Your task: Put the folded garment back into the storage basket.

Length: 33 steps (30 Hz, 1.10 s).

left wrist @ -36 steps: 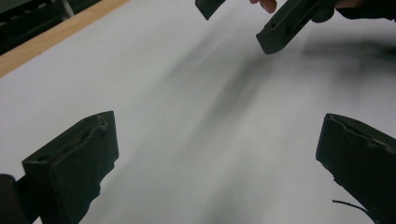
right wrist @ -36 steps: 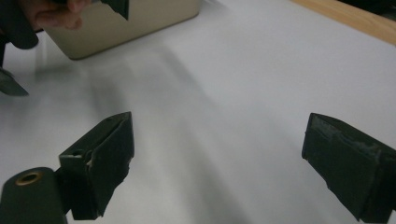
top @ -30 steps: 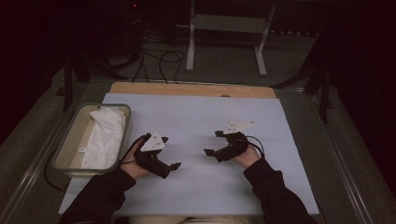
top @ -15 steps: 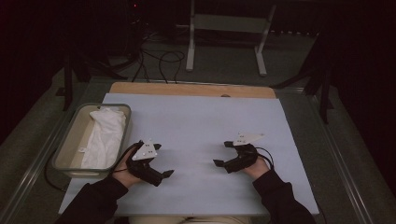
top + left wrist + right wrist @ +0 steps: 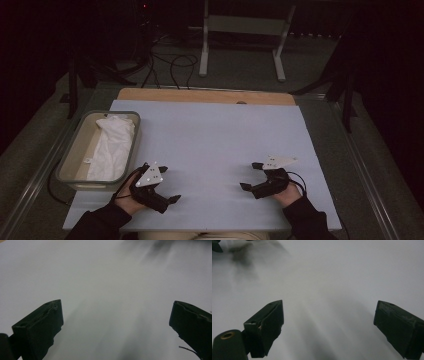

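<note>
From the high view, the left gripper [image 5: 167, 184] sits near the front edge of the worktop [image 5: 215, 140], held in the person's left hand [image 5: 131, 200], its fingers spread apart and grasping nothing. Just beside it, off the worktop's left edge, stands a shallow bin [image 5: 70, 165] with a white cloth [image 5: 112, 147] lying crumpled inside (the cloth runs along the bin's right half, from the far end toward the near one). The right gripper [image 5: 251, 176] rests low over the worktop's right front part, well apart from the left one and from the bin, its fingers likewise released and pointing inward.

In the left gripper view, the two black fingers [image 5: 40, 330] stand wide apart over bare pale worktop, nothing between them.

In the right gripper view, the fingers [image 5: 265, 326] are equally parted above the same pale surface, empty.
</note>
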Available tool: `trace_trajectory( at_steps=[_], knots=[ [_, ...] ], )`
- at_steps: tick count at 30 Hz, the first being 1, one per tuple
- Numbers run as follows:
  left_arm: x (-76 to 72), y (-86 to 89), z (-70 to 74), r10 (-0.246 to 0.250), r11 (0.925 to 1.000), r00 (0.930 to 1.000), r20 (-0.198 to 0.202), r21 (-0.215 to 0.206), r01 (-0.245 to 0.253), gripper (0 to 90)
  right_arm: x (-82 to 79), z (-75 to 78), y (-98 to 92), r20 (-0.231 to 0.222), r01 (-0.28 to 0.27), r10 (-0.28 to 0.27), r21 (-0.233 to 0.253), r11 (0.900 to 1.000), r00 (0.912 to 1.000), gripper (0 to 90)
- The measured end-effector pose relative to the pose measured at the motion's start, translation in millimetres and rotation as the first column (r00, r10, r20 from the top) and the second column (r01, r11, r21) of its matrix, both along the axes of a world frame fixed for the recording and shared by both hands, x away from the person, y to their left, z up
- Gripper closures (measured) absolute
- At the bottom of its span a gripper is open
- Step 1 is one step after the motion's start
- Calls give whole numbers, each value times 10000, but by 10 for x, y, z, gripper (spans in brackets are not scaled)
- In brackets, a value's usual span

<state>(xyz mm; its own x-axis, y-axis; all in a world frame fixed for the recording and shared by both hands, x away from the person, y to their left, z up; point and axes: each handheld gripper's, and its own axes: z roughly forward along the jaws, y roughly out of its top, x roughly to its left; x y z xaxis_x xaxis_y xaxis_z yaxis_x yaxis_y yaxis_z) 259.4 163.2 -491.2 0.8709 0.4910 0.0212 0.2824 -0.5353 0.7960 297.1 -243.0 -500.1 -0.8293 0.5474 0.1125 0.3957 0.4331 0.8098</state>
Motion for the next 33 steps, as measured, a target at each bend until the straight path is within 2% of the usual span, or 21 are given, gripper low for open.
trace_trajectory(
  at_steps=[8, 9, 14, 16, 22, 23, 29, 33],
  knots=[
    [-85, 102, -64, 210, 9998, 9998, -25, 51, -209, 1, -122, -53, -116, 17, 156, -155, -192, 9997, 9999, 92],
    [-102, 133, -79, 283, 9996, 9995, -102, 19, -283, 1, -165, -65, -167, 77, 357, -355, -263, 9990, 9993, 92],
    [-133, 203, -124, 454, 9989, 9988, -204, 102, -452, 1, -201, -70, -213, 78, 518, -517, -213, 9984, 9986, 92],
    [-165, 279, -144, 648, 9979, 9976, -229, 53, -647, 1, -234, -70, -269, 213, 682, -679, -137, 9976, 9975, 92],
    [-237, 338, -173, 719, 9974, 9973, -139, 27, -719, 1, -212, -94, -252, 449, 741, -727, -310, 9968, 9963, 92],
    [-241, 340, -174, 682, 9977, 9976, -133, 12, -682, 1, -211, -100, -242, 382, 769, -757, -308, 9966, 9964, 92],
    [-257, 317, -170, 582, 9982, 9983, -37, -124, -582, 1, -225, -130, -186, 465, 510, -482, -619, 9968, 9978, 92],
    [-268, 296, -172, 509, 9985, 9987, -47, -175, -510, 1, -227, -126, -183, 488, 411, -382, -583, 9975, 9981, 92]
  ],
)
